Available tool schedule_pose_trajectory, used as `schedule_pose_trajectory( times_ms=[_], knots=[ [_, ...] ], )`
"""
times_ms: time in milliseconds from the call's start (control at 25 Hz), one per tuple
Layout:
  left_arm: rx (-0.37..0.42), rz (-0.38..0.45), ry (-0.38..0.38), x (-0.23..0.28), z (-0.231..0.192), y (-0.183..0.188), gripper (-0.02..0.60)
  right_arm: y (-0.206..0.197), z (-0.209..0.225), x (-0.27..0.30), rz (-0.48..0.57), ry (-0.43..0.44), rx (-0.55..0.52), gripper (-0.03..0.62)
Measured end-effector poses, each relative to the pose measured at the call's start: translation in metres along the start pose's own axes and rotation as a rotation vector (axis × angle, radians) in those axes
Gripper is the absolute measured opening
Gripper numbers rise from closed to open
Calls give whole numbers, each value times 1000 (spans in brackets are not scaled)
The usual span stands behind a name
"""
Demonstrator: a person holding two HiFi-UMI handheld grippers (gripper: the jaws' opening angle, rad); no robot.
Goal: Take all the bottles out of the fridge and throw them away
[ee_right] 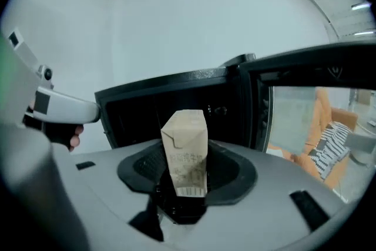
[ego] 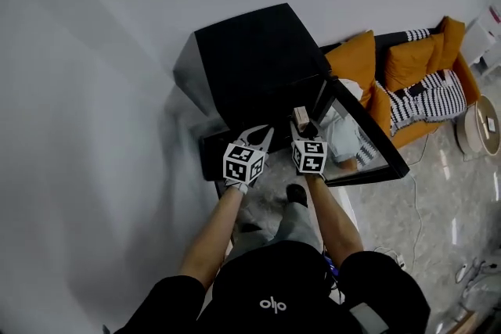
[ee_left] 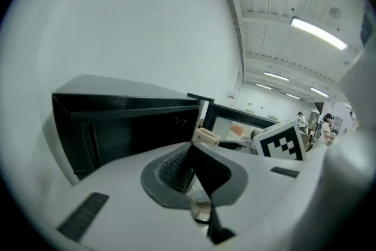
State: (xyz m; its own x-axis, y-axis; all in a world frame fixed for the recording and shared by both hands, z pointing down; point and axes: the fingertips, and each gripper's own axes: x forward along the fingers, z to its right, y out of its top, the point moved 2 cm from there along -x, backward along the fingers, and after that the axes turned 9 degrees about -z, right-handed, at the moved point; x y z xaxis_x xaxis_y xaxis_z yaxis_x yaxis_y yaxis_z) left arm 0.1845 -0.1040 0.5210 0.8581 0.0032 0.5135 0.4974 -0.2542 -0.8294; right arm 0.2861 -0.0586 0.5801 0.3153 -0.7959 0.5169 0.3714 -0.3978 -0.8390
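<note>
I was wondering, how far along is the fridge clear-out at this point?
Done: the black fridge has its door open. In hand: the right gripper is closed on a beige carton, upright before the opening; the left gripper is shut with nothing seen in it. Left: binning the carton; no bin shows, and the dark interior hides whether anything remains.

place: staged living corner in a large lab-like hall | signs: orange fabric sofa (ego: 407, 62) with black-and-white striped cushions (ego: 430, 102), black glass-door mini fridge (ego: 254, 59), glossy grey tiled floor (ego: 438, 207), long ceiling strip lights (ee_left: 318, 33)
</note>
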Motion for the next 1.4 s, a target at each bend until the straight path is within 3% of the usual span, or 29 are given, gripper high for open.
schedule_pose_trajectory(
  times_ms=[440, 1120, 1400],
  knots=[
    [-7, 52, 5, -34, 18, 20, 2, 26, -20, -55, 20, 17, -42, 193],
    [-6, 64, 1, -13, 30, 38, 2, 37, -6, -56, -5, 67, -86, 193],
    [-27, 80, 34, -16, 23, 37, 2, 43, -12, -51, -13, 110, -122, 195]
  ],
)
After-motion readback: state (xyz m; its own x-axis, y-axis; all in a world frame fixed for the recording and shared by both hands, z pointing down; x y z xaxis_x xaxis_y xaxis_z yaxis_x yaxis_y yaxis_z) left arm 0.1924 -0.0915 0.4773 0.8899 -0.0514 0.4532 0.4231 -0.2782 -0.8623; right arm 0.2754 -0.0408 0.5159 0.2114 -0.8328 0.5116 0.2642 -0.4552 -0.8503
